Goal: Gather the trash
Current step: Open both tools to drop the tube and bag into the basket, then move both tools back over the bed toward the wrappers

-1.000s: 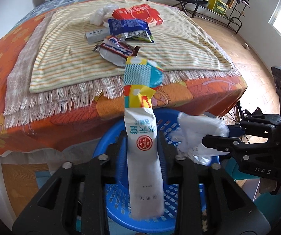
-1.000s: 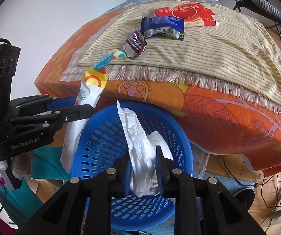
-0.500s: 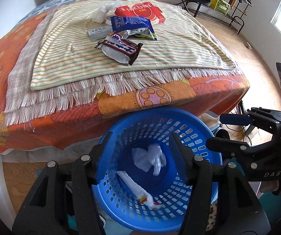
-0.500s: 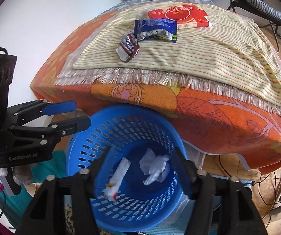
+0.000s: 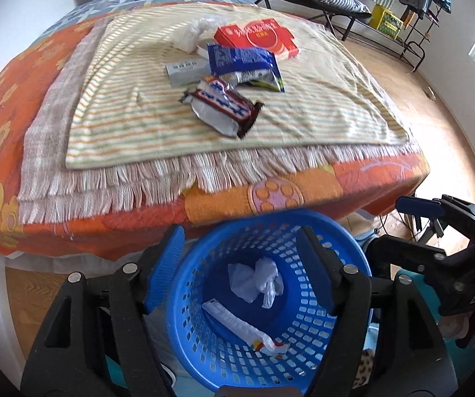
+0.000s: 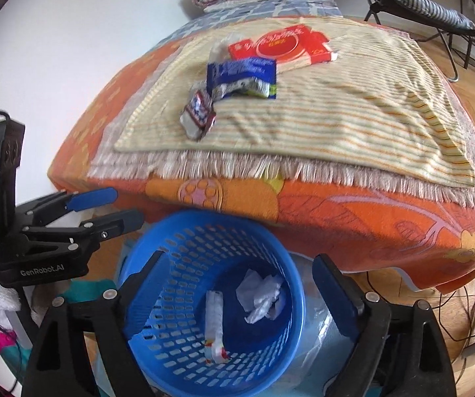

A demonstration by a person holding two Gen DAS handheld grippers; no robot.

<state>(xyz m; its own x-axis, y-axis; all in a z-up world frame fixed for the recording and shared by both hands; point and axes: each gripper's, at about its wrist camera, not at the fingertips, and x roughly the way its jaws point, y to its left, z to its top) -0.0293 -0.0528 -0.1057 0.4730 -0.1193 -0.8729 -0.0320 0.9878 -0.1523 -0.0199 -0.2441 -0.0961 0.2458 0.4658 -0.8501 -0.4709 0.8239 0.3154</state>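
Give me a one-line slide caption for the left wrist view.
Open left tool above blue basket holding crumpled tissue and long wrapper; more trash on bed.

The basket (image 5: 307, 347) was perforated blue plastic, fairly glossy. The fringed towel (image 5: 131, 122) was rough woven cloth, the wrappers (image 5: 224, 107) shiny foil or film, perhaps; the grippers (image 5: 242, 268) were matt black plastic.

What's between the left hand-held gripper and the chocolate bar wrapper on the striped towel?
Nothing visible. The left hand-held gripper is open above the blue basket; only bare towel and fringe lie before the chocolate bar wrapper.
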